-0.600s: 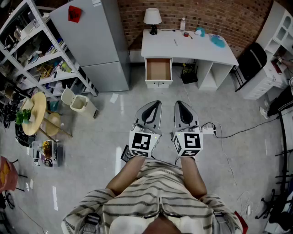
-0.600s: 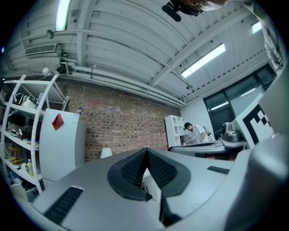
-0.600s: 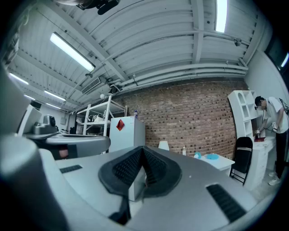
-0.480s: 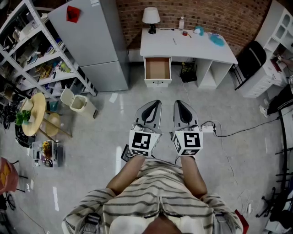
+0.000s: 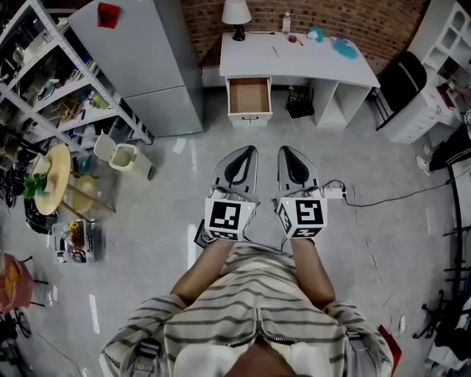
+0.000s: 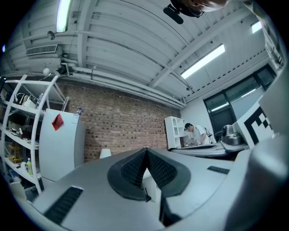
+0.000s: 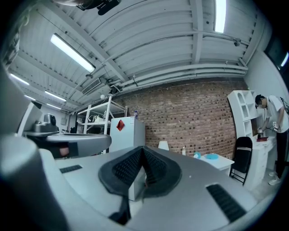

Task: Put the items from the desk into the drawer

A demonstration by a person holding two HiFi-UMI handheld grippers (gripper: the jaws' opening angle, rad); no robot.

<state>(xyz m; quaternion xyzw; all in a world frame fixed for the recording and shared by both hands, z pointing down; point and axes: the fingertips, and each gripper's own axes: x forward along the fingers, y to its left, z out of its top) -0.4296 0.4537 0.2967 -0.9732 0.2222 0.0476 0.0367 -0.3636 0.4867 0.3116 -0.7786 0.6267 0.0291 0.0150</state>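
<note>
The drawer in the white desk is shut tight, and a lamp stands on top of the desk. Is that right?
Not quite. The drawer is not shut: it is pulled open, and the head view shows its brown inside. The rest holds: the lamp does stand on top of the white desk.

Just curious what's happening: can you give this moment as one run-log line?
left gripper: shut, empty | right gripper: shut, empty | drawer: open | items: on desk
</note>
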